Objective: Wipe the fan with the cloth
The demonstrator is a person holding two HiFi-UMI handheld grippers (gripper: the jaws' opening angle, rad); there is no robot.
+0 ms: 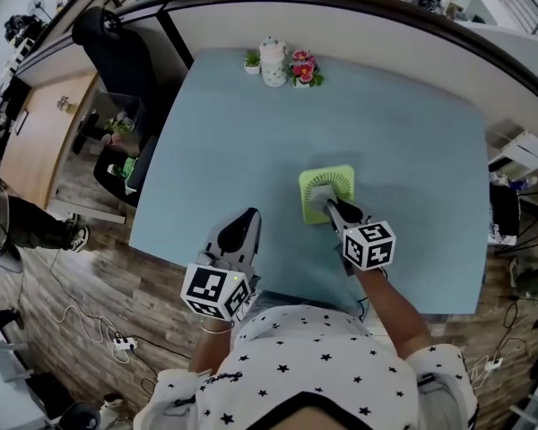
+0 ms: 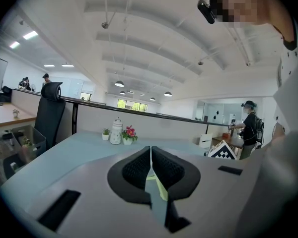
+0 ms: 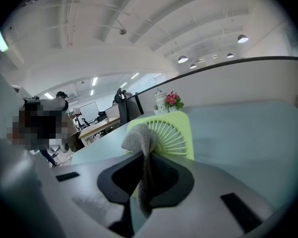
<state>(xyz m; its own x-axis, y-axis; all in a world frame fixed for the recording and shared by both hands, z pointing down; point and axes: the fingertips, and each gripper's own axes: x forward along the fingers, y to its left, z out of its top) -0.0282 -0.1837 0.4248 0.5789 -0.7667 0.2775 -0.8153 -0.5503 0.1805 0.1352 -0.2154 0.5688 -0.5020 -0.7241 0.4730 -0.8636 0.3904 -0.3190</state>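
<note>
We find the fan [image 1: 339, 179] on the table [image 1: 224, 141], near its front edge, with the cloth [image 3: 138, 142] against it, clamped in the right gripper [image 1: 330, 207]. The left gripper [image 1: 247, 218] sits at the fan's eight o'clock. At the fan's eleven o'clock, by the far edge, a jar [image 1: 273, 62] stands between a potted plant [image 1: 251, 60] and flowers [image 1: 304, 69].

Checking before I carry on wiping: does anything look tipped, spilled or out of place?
Nothing stands out. The right hand-held gripper holds the cloth at the fan, the left hand-held gripper is shut and empty, and the jar and flowers stand upright at the far edge of the table.
</note>
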